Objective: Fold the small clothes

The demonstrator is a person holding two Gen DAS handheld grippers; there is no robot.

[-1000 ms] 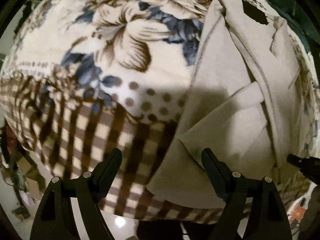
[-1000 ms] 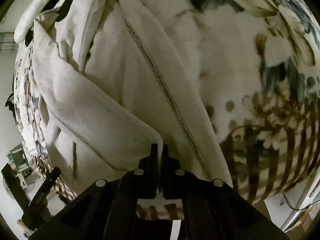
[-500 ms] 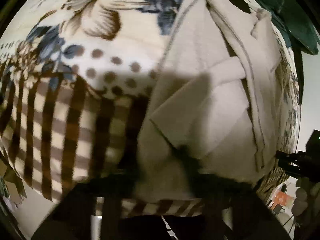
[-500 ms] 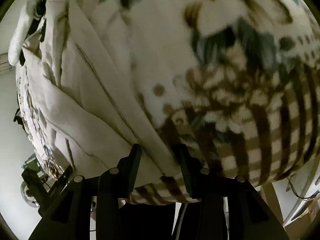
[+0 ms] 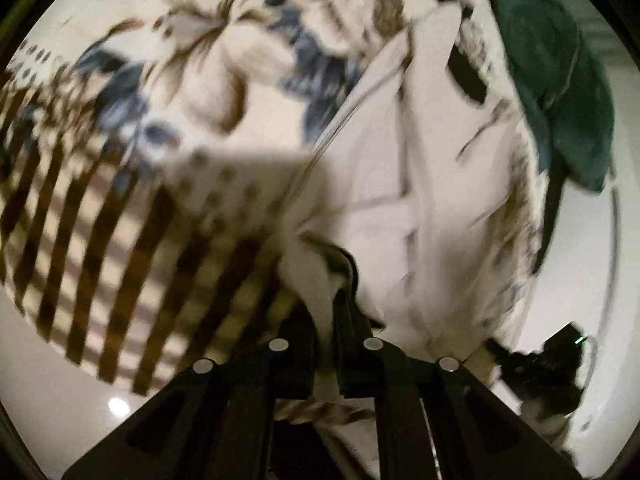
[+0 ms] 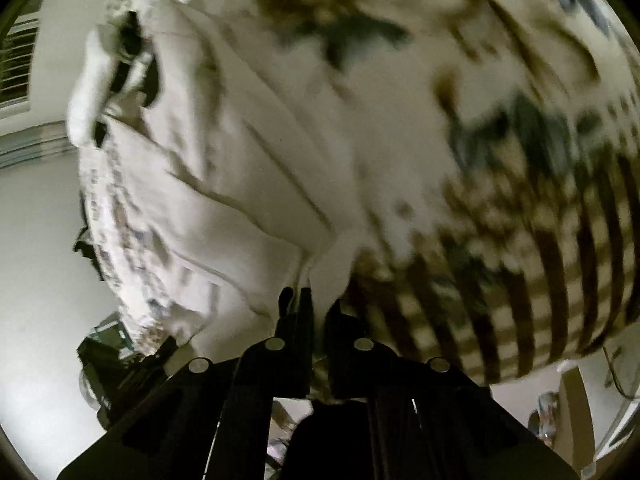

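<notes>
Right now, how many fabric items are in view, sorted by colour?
Beige or off-white garment, pinched by both grippers: 1
Dark teal cloth at the blanket's far edge: 1
Cream blanket with blue-brown flowers and brown checks: 1
Total: 3

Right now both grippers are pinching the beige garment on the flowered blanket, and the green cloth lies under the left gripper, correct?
Not quite. In the left wrist view the green cloth lies far off, at the blanket's edge. Both the left gripper and the right gripper do pinch the beige garment.
</notes>
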